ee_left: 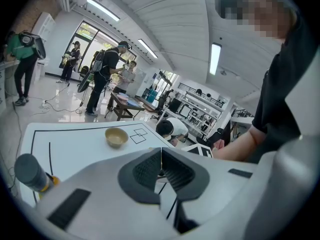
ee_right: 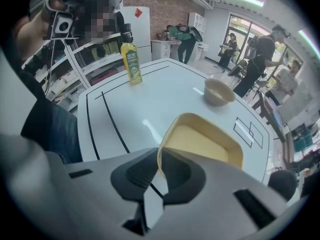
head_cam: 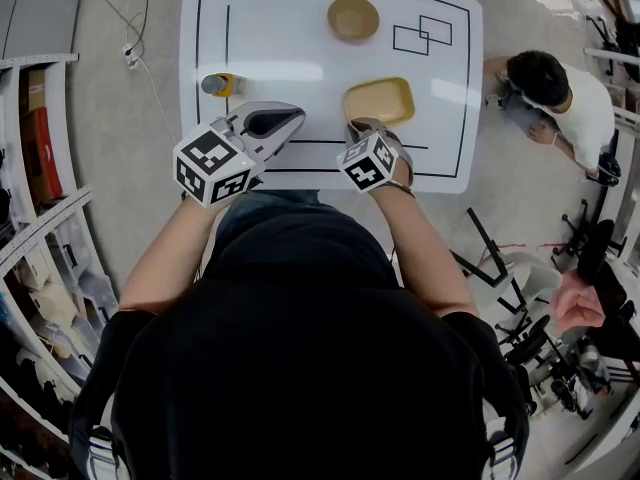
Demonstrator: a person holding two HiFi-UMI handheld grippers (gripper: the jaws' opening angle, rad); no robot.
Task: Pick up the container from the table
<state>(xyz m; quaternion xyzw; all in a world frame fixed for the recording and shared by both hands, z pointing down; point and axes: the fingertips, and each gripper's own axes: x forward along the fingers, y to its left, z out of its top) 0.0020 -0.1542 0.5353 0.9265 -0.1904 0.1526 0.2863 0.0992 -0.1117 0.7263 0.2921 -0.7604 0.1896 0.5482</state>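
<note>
While my right gripper (ee_right: pixel 159 170) clamps only the near rim of the yellow tray (ee_right: pixel 200 144), I judge it may tilt and slip when lifted; left gripper (ee_left: pixel 161 170) closed, empty.

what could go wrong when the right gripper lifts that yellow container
The right gripper pinches only the thin near rim of the yellow container, so the container may tip or slip free when lifted. Its far edge could also drag on the table and twist in the jaws.
</note>
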